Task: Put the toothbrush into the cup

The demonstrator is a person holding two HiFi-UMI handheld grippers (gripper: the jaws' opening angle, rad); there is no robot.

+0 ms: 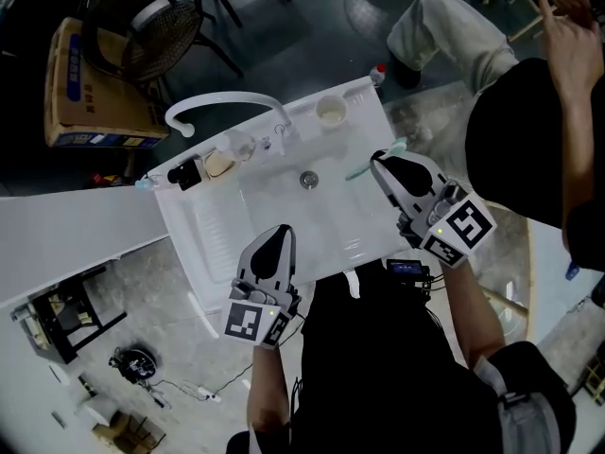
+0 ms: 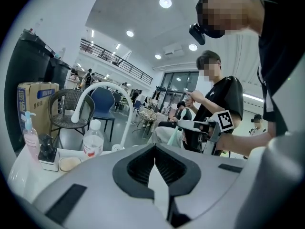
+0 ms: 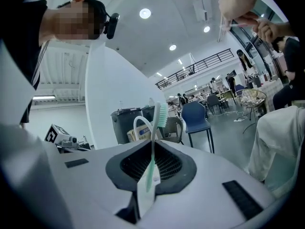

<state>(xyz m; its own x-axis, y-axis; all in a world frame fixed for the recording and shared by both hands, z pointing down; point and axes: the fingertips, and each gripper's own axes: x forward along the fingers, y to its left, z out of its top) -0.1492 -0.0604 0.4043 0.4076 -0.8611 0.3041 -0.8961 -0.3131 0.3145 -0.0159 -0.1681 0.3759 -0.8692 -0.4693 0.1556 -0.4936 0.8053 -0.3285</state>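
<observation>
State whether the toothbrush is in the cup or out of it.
Out. The right gripper is shut on the toothbrush over the sink, apart from the cup near its far edge.

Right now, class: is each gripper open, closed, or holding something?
Left gripper: closed, nothing between its jaws.
Right gripper: closed on the toothbrush.

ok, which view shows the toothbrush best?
Right gripper view: the toothbrush fills the centre, handle clamped in its jaws, bristles up. Head view shows a thin green sliver; left gripper view, a small distant piece.
</observation>
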